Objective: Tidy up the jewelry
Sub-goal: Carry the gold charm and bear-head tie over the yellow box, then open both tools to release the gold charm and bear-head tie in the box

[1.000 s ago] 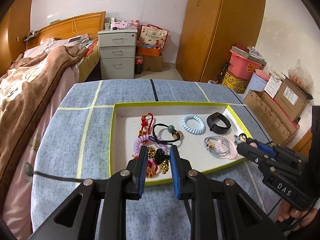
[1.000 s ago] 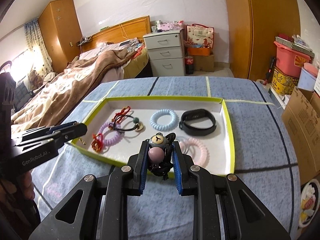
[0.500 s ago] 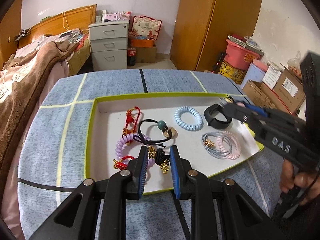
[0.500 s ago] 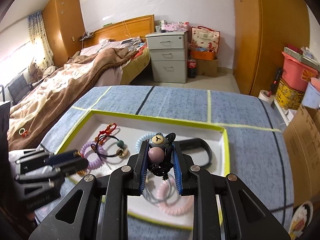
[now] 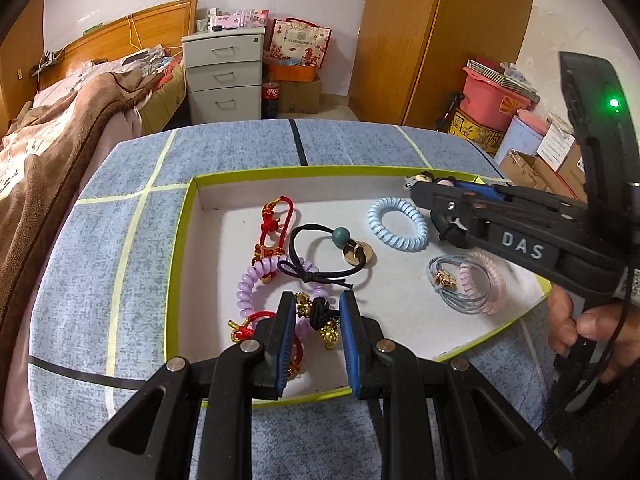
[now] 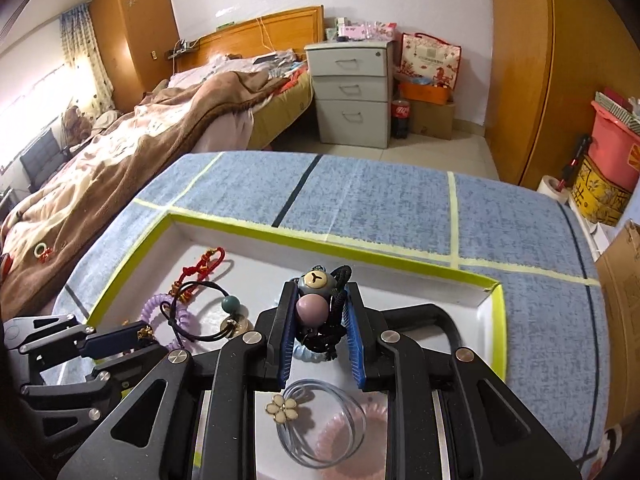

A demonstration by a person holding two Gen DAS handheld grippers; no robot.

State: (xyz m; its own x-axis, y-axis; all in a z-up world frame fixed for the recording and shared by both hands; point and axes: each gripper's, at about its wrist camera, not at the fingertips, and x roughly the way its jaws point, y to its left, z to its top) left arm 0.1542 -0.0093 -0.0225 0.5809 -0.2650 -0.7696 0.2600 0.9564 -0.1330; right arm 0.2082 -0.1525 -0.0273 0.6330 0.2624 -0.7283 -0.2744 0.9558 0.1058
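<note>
Bear hair tie [image 6: 316, 300], black cord with a bear-face charm and a mauve bead, sits pinched between the blue pads of the right gripper [image 6: 316, 312], whose jaws are clenched on it. It hangs over the far right part of the tray [image 6: 498, 320], toward one o'clock from the tray's middle, with the cord loops trailing down toward the pale blue coil tie [image 5: 398, 224] just under it. From the left wrist view the charm end pokes out past the right tongs' tip [image 5: 424, 179], close to the tray's far wall. Its long axis runs along the fingers, charm forward, cord back.

The right hand [image 5: 588, 328] is plainly the nearer one for setting it down; bare white floor shows ahead of the tips at twelve o'clock, and I'd guess that is the drop spot.

The left gripper [image 5: 316, 320] is at the tray's near edge, six o'clock, jaws closed on a black tie with gold bells [image 5: 324, 320], which rests beside the lilac coil tie [image 5: 256, 280] and red cord bracelet [image 5: 276, 224]. The clear and pink ties [image 5: 468, 282] lie at four o'clock, well apart from both.
</note>
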